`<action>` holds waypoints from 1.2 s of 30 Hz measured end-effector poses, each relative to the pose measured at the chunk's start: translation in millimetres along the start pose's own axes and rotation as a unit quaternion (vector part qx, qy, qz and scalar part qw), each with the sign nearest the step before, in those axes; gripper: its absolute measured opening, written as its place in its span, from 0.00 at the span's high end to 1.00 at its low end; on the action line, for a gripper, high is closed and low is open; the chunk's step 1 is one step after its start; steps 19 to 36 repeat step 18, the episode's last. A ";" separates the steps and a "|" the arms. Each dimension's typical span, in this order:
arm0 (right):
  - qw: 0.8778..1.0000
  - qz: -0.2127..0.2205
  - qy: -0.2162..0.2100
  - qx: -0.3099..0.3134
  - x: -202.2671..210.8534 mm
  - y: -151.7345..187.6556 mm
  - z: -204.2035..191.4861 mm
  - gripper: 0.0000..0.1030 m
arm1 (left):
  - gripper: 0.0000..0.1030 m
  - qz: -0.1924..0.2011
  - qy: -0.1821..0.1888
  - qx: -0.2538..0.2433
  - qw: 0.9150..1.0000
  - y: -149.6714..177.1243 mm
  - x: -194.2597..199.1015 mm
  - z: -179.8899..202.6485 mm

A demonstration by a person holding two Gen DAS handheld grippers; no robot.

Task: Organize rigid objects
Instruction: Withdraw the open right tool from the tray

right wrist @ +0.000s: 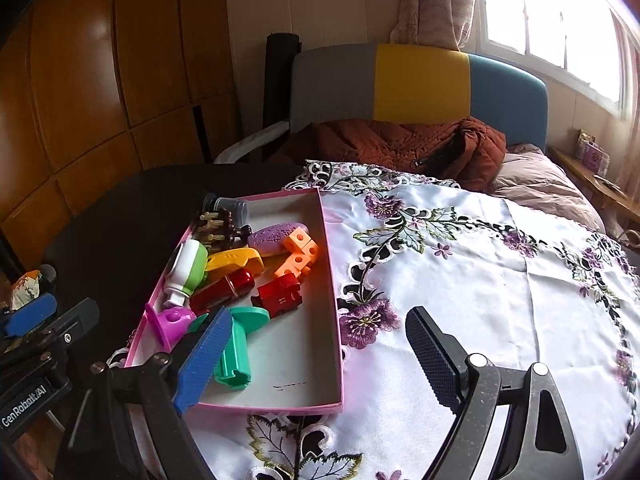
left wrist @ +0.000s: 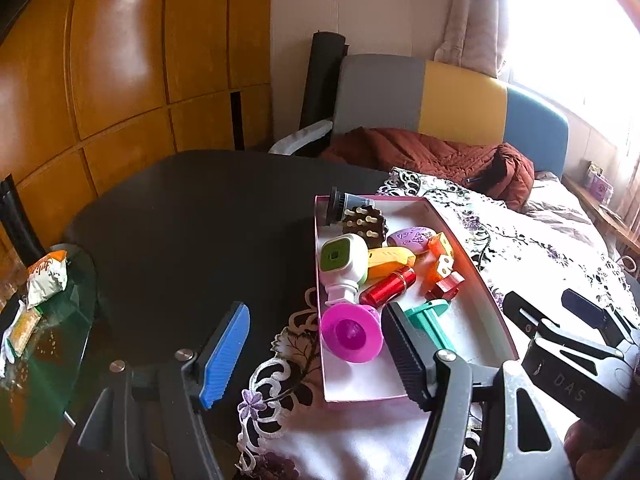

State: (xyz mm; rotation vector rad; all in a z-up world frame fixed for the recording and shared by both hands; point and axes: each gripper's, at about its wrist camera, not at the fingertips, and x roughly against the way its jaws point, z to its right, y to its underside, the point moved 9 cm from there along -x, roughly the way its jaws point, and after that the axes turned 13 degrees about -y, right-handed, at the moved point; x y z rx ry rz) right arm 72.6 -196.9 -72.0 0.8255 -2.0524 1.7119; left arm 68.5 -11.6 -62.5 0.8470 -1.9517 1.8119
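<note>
A pink-edged box sits on the embroidered cloth and holds several toys: a magenta cup, a teal stamp, a red cylinder, a red block, orange cubes, a yellow piece, a white-and-green gadget and a purple oval. My left gripper is open and empty over the box's near left corner. My right gripper is open and empty over its near right corner.
The dark round table lies left of the cloth. A glass side table with snack packets stands at the far left. A chair with a rust jacket stands behind, and wooden cabinets line the left wall.
</note>
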 end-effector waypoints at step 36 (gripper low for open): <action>1.000 -0.015 -0.001 0.009 -10.5 7.2 -4.8 0.13 | 0.51 0.002 0.008 -0.011 1.000 0.1 -7.4 0.2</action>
